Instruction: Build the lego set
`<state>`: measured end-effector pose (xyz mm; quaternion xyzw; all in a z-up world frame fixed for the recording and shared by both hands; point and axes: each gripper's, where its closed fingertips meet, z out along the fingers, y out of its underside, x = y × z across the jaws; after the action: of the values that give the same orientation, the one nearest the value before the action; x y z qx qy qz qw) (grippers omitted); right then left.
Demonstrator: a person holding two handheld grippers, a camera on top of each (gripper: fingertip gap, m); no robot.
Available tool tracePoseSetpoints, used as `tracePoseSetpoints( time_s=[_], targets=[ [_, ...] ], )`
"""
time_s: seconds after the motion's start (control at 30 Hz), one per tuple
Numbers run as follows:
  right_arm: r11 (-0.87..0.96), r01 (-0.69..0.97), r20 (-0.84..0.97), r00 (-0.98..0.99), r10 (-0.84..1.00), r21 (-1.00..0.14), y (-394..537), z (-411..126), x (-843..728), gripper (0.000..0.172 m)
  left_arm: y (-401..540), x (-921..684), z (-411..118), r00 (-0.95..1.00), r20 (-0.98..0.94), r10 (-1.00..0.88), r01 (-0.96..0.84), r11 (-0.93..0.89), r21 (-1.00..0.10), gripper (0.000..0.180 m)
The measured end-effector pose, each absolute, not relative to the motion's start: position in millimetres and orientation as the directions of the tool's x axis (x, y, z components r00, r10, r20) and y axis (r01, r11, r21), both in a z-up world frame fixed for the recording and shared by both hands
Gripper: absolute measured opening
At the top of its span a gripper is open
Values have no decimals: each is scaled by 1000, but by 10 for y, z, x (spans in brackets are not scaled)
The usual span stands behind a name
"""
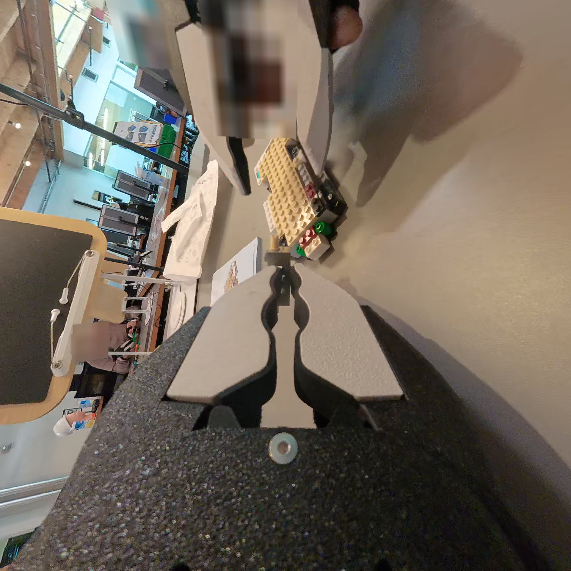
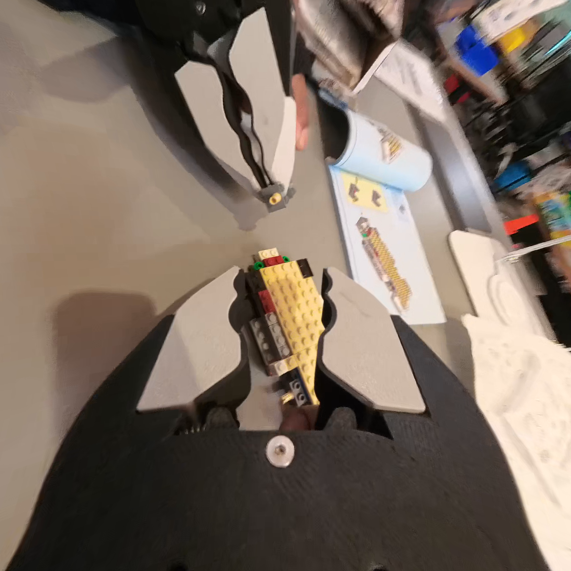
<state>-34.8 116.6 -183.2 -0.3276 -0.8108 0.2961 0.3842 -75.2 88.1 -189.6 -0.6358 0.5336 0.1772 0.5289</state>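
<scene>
A: What's in the left gripper?

B: Its jaws are nearly together, pinching a small dark grey brick with a tan peg on its front. From the right wrist view the same brick sticks out of the tips at 12 o'clock, peg end facing the camera.

A: And the right gripper?

B: Jaws set wide, closed around a brick model: a long tan studded plate on top, with grey, dark red and black bricks along its left side and green studs at the far tip. The left pad presses the black side; the right pad meets the tan edge further back. The model runs up the middle from 6 toward 12 o'clock.

A: How near are the two pieces?

B: Near, not touching. In the left view the model lies just past the held brick, at about 12 o'clock.

A: Anything farther out?

B: All over a grey table. An open booklet lies at 2 o'clock in the right view, a page curled over. A white bag lies at 10 o'clock in the left view.
</scene>
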Motion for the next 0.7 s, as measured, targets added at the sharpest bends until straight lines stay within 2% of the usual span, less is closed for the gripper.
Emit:
tracePoseSetpoints(
  time_s=[0.13, 0.3, 0.4, 0.7],
  targets=[
    [589, 398, 320, -562, 762, -703, 1212, -1857, -321, 54, 887, -722, -1948, 362, -781, -508, -864, 131, -486, 5],
    [649, 492, 208, -681, 702, -581, 1216, -2044, -237, 69, 875, -696, -1984, 331, -794, -510, -878, 141, -457, 5],
    [694, 490, 203, -721, 663, -527, 1185, -2096, -291, 77, 860, -654, -1996, 309, -801, -512, -885, 154, -439, 5],
    [769, 475, 164, -796, 583, -428, 1223, -2228, -421, 81, 816, -571, -2013, 271, -813, -516, -895, 175, -409, 5]
  ],
)
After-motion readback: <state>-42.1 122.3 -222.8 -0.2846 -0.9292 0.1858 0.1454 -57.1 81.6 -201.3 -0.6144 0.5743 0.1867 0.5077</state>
